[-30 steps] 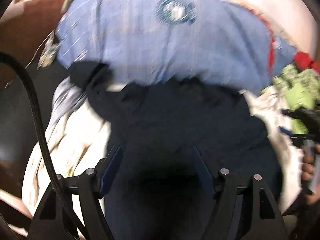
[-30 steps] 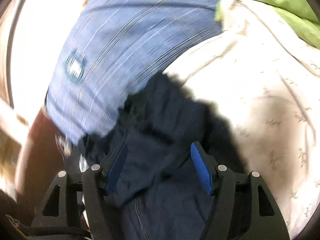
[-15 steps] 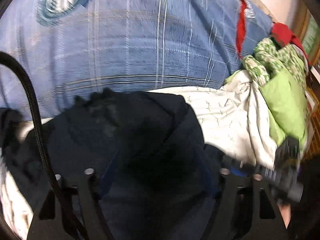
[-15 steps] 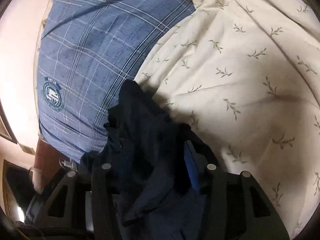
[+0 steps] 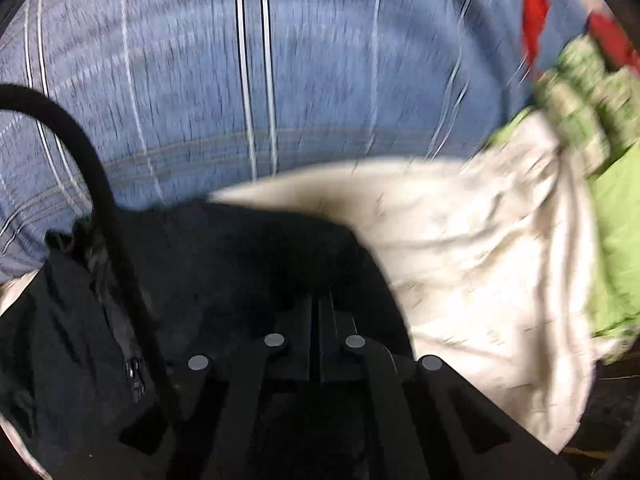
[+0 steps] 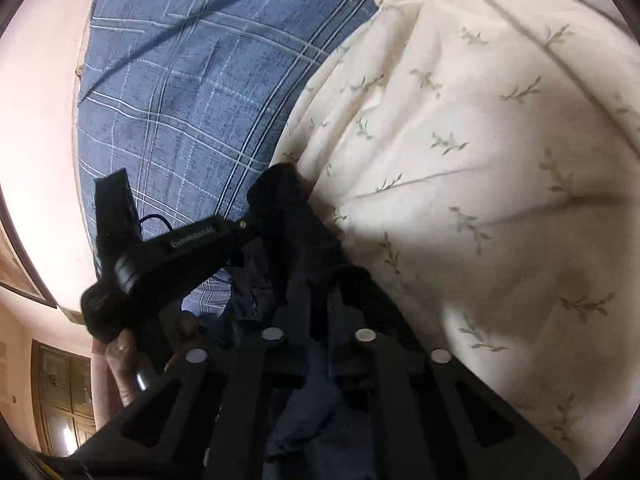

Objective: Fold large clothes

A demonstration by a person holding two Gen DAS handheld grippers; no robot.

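1. Just beyond the left gripper [image 5: 319, 320] a blue checked bedspread [image 5: 248, 80] fills the far side, woven and slightly coarse, crossed by thin white and dark lines.
2. To that claw's right lies a cream sheet [image 5: 480, 248], soft and rumpled, printed with small leafy sprigs; past it, further right, a bright green cloth [image 5: 616, 248] and a green patterned bundle [image 5: 580, 92] are heaped, with a scrap of red fabric [image 5: 534, 4] behind them.
3. The dark navy garment [image 5: 224, 264] — the thing to be folded — sits directly under and ahead of the left claw, bunched in thick folds, with a zip pull [image 5: 135, 376] showing on its left part.
4. A black braided cable [image 5: 96, 176] arcs across the left of that view, in front of the garment and the bedspread.
5. The left claw is clenched, its two dark fingers drawn flat together over the garment; whether cloth is pinched between them I cannot tell — everything there is black on black.
6. The right gripper [image 6: 320, 308] is clenched on the dark navy garment [image 6: 288, 216], a ridge of the cloth rising from between its fingers.
7. Left of the right claw, the other gripper's black body [image 6: 160, 256] reaches in over the bedspread [image 6: 192, 92], gripped by a hand [image 6: 128, 364] at its handle.
8. Right of the right claw spreads the cream sheet [image 6: 480, 140], creased and matte.
9. Far left stand a pale pink wall [image 6: 36, 120] and a brown panelled wooden door [image 6: 60, 400].
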